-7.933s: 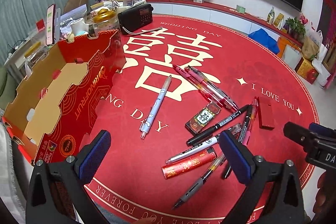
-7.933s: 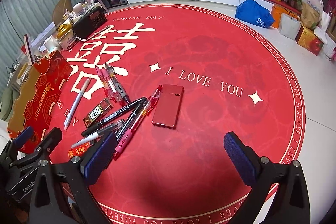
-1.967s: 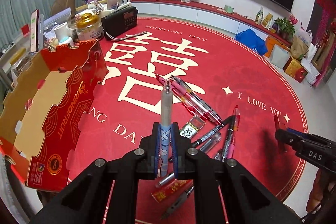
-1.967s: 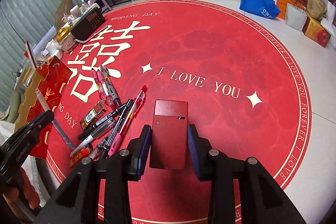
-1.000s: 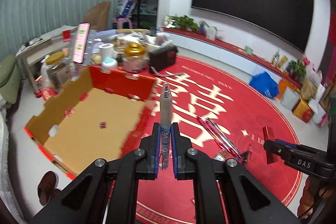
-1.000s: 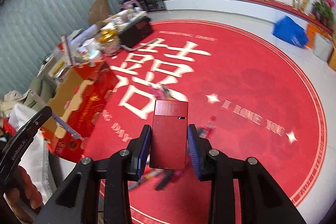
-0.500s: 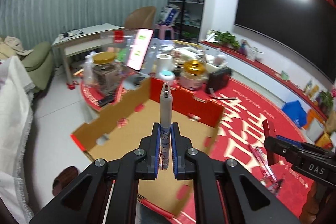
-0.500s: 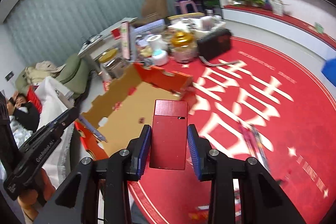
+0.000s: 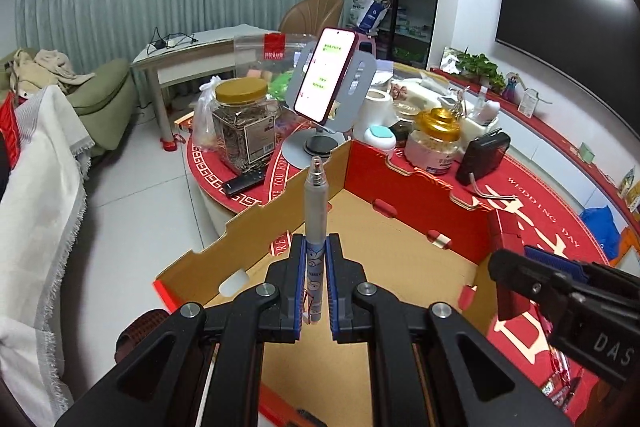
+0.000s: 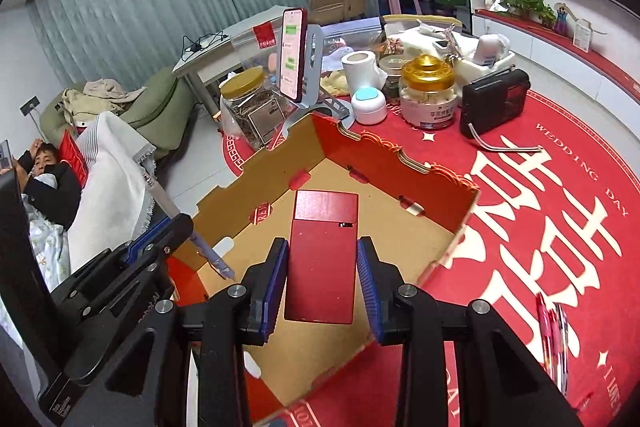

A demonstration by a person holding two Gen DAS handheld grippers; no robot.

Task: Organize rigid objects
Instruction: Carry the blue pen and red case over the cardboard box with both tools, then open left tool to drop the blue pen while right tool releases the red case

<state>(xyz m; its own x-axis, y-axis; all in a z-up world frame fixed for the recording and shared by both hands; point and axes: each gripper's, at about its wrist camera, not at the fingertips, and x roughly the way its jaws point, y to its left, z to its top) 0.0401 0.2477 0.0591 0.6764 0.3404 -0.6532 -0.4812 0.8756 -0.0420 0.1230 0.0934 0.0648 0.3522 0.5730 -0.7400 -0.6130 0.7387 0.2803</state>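
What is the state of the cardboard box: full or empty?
Empty. The cardboard box shows only bare brown floor; the pen and red case are held above it.

L gripper (image 9: 314, 283) jaws clamped tight; R gripper (image 10: 322, 281) jaws gripping, both angled down.

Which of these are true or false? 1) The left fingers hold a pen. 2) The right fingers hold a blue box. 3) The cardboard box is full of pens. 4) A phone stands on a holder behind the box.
1) True: the left gripper is shut on the pen.
2) False: the right gripper grips a flat red case.
3) False: the cardboard box shows only bare floor inside.
4) True: the phone stands lit on its grey holder.
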